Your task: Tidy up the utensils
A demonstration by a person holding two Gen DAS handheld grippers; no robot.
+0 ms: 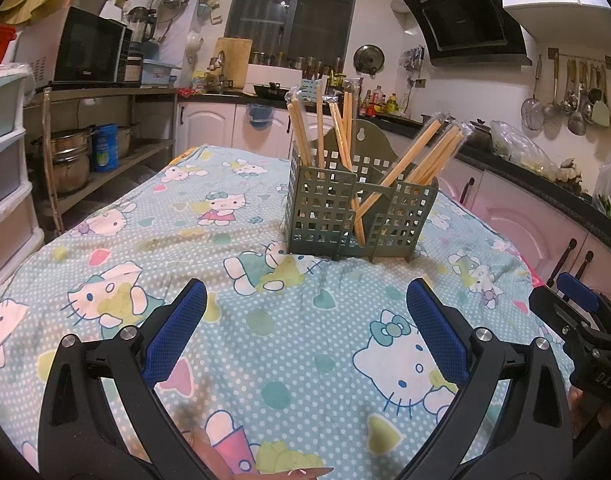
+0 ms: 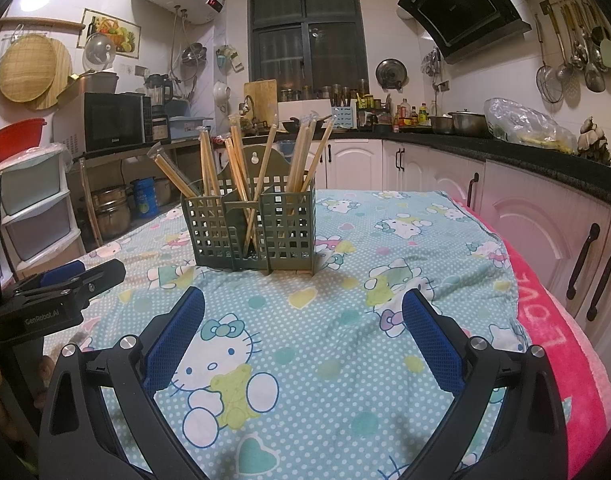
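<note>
Handling, judged: the long pale wooden chopsticks in clear plastic sleeves (image 1: 409,160) should be light and stiff, but the film will be slippery against the tool pads and may slide or crinkle. Best hold looks like the upper shaft, above the caddy rim, pinched across the pair so both sticks lift together. The olive-green perforated plastic utensil caddy (image 1: 325,208) is probably light too and could tip or skid on the cloth if a stick drags on a wall during the pull.

Appearance: the caddy has a square-grid front, a raised back plate with a hanging hole, and several compartments. Sticks stand nearly upright in the left compartment; others lean steeply rightward from the right compartment. One pair (image 2: 261,184) crosses diagonally through the middle slot. Sleeve ends stick out past the tips.

Location: the caddy sits on the far middle part of the worktop, on the teal polka-dot cartoon-cat tablecloth (image 1: 241,240), well apart from both tools.

Left tool (image 1: 305,304): blue-padded fingers spread wide, nothing between them, low over the near cloth. Right tool (image 2: 303,312): likewise spread and empty, beside the left one.
</note>
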